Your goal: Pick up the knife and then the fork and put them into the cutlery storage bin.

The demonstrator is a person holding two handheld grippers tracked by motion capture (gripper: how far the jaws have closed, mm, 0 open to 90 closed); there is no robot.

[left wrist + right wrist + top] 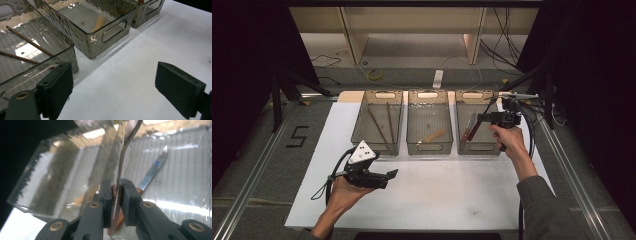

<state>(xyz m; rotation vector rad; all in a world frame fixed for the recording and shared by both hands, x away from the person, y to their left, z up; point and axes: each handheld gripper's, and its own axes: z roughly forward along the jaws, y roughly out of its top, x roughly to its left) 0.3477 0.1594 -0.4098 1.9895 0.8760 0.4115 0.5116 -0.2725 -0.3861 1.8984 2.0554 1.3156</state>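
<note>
My right gripper (115, 192) is shut on a metal spoon (121, 162) with a reddish-brown handle, which stands between the pads with its bowl pointing away. In the high view that gripper (480, 119) hangs over the right clear bin (477, 149). A knife (153, 170) with a brown handle lies on that bin's floor. My left gripper (389, 176) is open over the white table (437, 200), in front of the left bin (377, 146). Its jaws stand wide apart with nothing between them (113, 75).
Three clear bins stand in a row at the back of the table. The left one holds two brown chopsticks (389, 122) (30, 42). The middle bin (429, 148) holds a light wooden stick (432, 135) (100, 22). Dark curtains and metal rails flank the table.
</note>
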